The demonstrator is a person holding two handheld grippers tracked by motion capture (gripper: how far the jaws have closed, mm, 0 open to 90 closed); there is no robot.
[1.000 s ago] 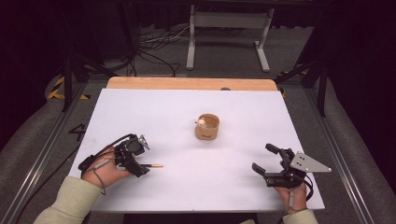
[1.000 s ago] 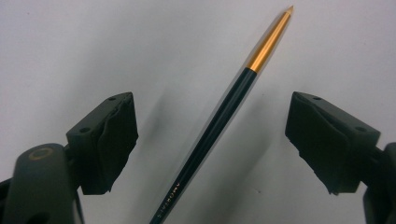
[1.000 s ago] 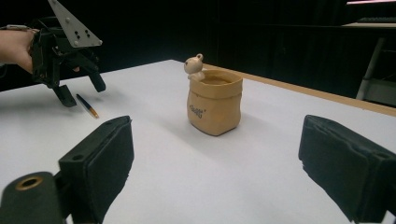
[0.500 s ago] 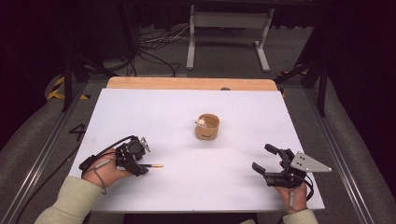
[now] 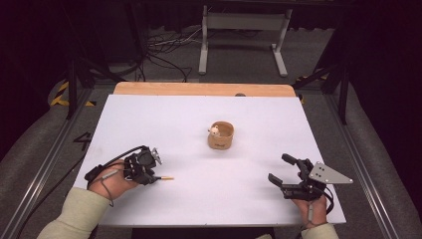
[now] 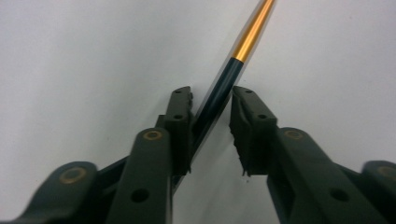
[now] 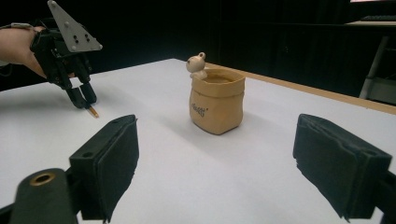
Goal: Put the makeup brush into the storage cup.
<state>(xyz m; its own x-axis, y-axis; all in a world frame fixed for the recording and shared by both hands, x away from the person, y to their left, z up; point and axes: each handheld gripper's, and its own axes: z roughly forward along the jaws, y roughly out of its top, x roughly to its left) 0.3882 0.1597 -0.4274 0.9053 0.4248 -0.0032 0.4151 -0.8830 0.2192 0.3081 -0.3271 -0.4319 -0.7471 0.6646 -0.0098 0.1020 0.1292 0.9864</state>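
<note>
Step in hand: securing the pen for pick-up.

1. Left tongs [image 5: 155, 175]. These sit low over the near-left part of the white table [image 5: 249, 199], tips down on the pen [image 6: 224, 88]. The jaws have just been closing and now stand narrow, with the pen's dark barrel between them. In the left gripper view the barrel runs at a slant across the gap: it lies against the left pad [image 6: 183, 126], while a sliver of table shows between it and the right pad. Judged from this, the grip is not yet firm. Finish the squeeze before lifting, and keep the tongs level so the slanted barrel does not roll out. The gold end projects beyond the tips.

2. Pouch-shaped holder [image 5: 221, 136]. It stands upright mid-table, well apart from the pen, mouth open, a small figure on its rim. It appears the likely destination.

3. Right tongs [image 5: 282, 173]. They rest at the near-right of the table, jaws wide, holding nothing. Keep them clear.
</note>
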